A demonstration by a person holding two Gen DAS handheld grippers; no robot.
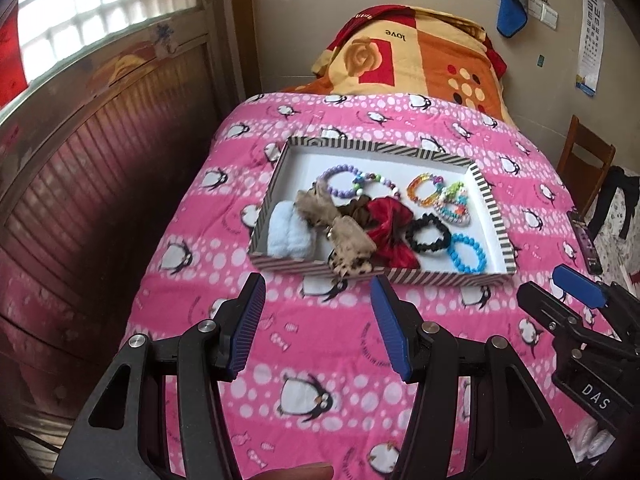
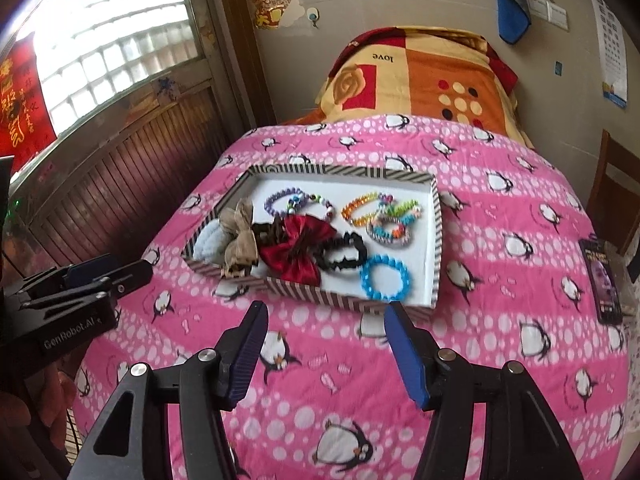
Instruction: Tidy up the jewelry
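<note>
While both the left hand-held gripper (image 1: 318, 294) and right hand-held gripper (image 2: 326, 322) hover wide and empty, approach the striped tray (image 1: 494, 208) low, singling out the blue bead bracelet (image 1: 467, 252) at mid-frame.

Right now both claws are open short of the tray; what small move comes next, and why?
Probably ease the right claw forward over the striped tray toward the blue bead bracelet. It lies alone by the near rim, clear of the piled bows, and both claws are empty.
</note>
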